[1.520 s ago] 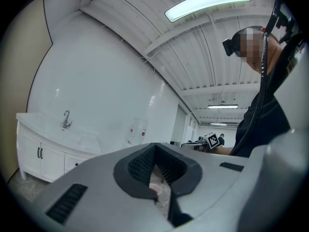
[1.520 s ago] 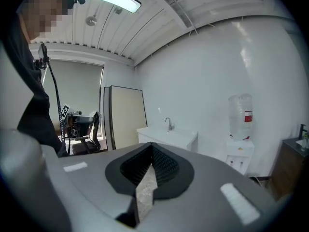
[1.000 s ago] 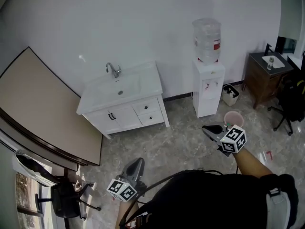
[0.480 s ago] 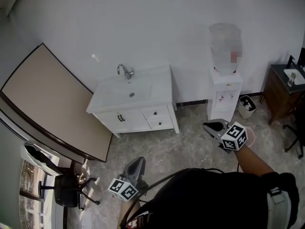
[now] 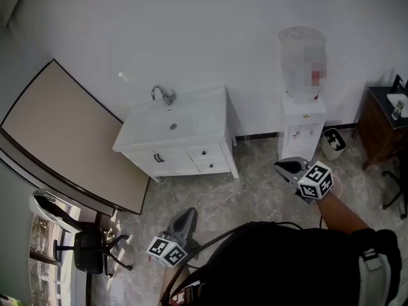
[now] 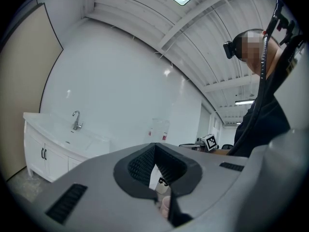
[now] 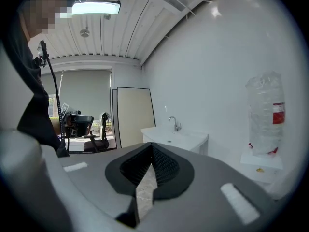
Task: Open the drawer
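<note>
- White-walled room with a grey marbled tile floor, seen from above by the person's head camera.
- White vanity cabinet stands against the far wall, left of centre, with a white sink basin sunk in its top and a chrome tap behind the basin.
- On the cabinet's front, two doors with dark handles sit at the left; two stacked drawers sit at the right, the upper drawer and the lower drawer. Both are pushed fully in, and each has a dark knob.
- White water dispenser stands right of the cabinet, carrying a clear plastic bottle upside down on top.
- Small pale waste bin stands on the floor just right of the dispenser; something dark is in it, but what it is cannot be told.
- Dark wooden cabinet is at the far right edge.
- Large beige board leans at the left.
- Left gripper is near the person's body, well apart from the drawers, jaws pressed together on nothing.
- Right gripper is held out near the dispenser's foot, jaws likewise together and empty.
</note>
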Motion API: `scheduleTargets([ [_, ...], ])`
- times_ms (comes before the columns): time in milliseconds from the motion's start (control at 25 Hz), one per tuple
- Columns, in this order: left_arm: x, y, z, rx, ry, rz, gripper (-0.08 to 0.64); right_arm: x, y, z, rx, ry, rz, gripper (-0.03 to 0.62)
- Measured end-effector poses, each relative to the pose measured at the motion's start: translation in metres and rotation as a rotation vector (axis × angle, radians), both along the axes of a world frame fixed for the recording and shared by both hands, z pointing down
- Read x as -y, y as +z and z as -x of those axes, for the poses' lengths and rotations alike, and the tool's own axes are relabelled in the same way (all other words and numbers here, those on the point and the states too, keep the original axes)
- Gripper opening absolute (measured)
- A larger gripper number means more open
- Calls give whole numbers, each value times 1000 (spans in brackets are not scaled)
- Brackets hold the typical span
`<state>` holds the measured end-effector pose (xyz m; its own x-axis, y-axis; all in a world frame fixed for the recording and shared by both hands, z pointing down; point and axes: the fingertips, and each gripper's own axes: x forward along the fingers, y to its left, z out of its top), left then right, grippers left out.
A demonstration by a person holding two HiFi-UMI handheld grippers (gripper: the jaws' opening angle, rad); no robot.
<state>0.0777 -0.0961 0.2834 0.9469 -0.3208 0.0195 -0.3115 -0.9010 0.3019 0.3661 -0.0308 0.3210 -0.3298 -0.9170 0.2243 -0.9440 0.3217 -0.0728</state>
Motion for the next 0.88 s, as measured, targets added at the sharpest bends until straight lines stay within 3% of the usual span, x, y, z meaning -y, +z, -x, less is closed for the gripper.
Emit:
scheduleTargets([
  [400, 54, 13, -32, -9, 82, 27, 0, 30, 13, -30, -3, 87, 38, -2],
  [880, 201, -6, -6, -33, 206, -7, 0, 147, -17, 15, -31, 187, 3, -2],
])
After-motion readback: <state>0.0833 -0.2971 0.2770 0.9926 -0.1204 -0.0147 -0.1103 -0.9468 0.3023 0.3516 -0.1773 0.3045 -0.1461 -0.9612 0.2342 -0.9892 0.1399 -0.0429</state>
